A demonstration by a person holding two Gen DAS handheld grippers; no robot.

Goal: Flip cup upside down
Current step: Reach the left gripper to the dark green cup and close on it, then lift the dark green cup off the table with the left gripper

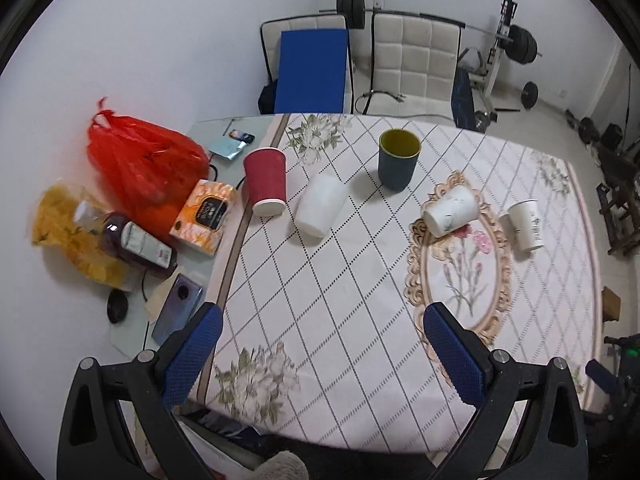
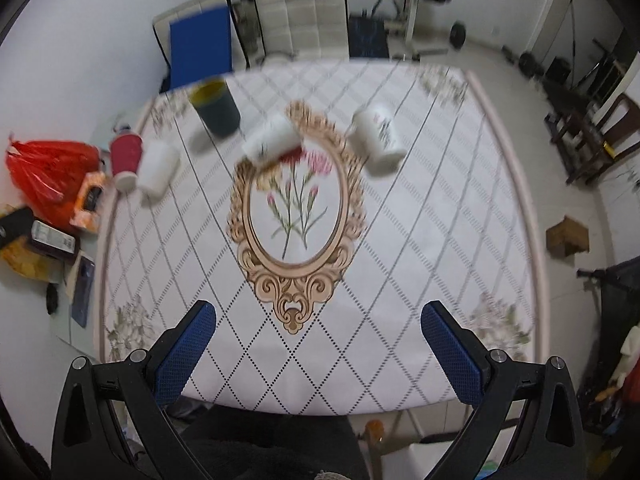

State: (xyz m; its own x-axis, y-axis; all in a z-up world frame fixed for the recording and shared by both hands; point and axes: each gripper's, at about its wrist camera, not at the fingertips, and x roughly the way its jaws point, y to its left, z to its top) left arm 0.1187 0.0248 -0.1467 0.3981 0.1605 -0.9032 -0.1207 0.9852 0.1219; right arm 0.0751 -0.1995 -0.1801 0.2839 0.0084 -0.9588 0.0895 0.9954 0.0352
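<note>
Several cups stand on the patterned tablecloth. A dark blue cup with a yellow inside stands upright, mouth up; it also shows in the right wrist view. A red paper cup, a plain white cup and two printed white cups stand upside down. My left gripper is open and empty above the table's near edge. My right gripper is open and empty too, well short of the cups.
Left of the cloth lie a red plastic bag, an orange tissue pack, a dark bottle, a yellow bag and a phone. Two white chairs stand behind the table, with gym weights beyond.
</note>
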